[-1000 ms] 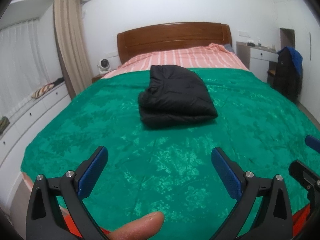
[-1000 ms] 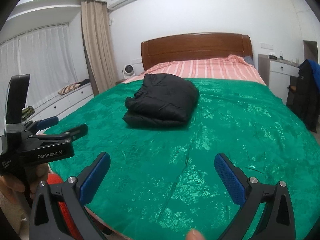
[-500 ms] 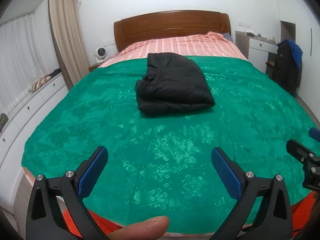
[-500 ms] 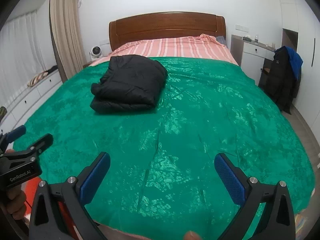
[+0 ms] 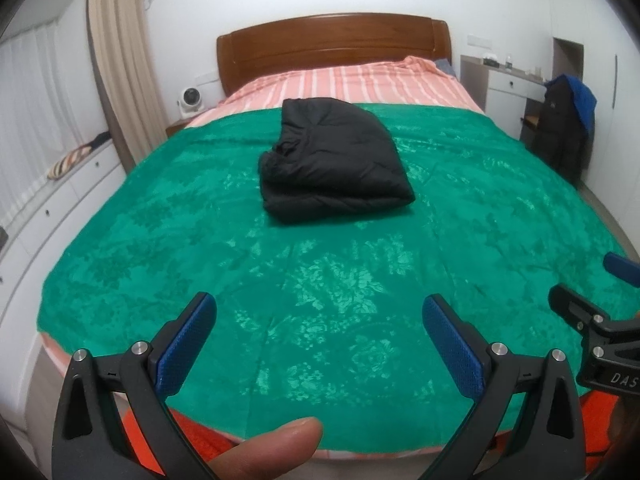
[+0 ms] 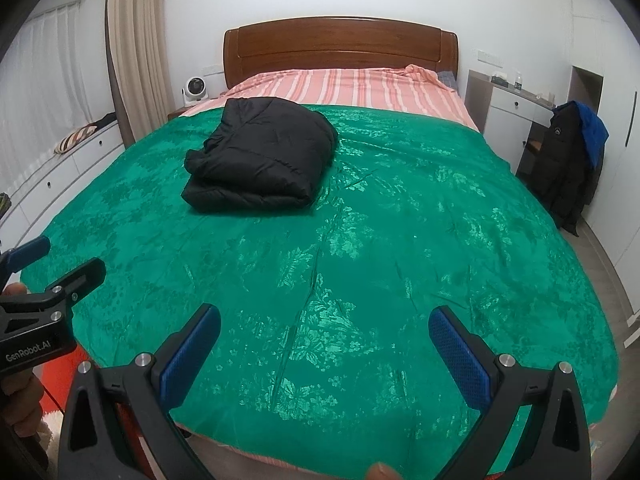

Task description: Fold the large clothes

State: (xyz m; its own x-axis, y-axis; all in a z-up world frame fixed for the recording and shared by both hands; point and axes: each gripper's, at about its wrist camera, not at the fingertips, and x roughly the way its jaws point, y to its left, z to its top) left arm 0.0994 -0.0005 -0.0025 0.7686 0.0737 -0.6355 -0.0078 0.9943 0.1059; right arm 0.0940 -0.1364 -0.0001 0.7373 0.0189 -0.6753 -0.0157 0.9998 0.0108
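A black padded jacket (image 5: 332, 160) lies folded in a thick bundle on the green bedspread (image 5: 240, 240), toward the far middle of the bed; it also shows in the right wrist view (image 6: 260, 156). My left gripper (image 5: 318, 340) is open and empty, held above the foot of the bed, well short of the jacket. My right gripper (image 6: 324, 348) is open and empty, also above the foot end. Each gripper shows at the edge of the other's view: the right gripper (image 5: 592, 320) and the left gripper (image 6: 52, 276).
A wooden headboard (image 5: 332, 48) and striped pink sheet (image 5: 352, 84) lie beyond the jacket. White drawers (image 5: 60, 200) run along the left wall. A chair with dark coats (image 6: 572, 168) and a white desk (image 6: 508, 116) stand right. A small fan (image 6: 194, 88) sits by the headboard.
Both grippers have pulled back and risen from the bed, so the jacket looks farther off. The right view has swung right, and the left gripper sits lower in it. The jacket has not moved.
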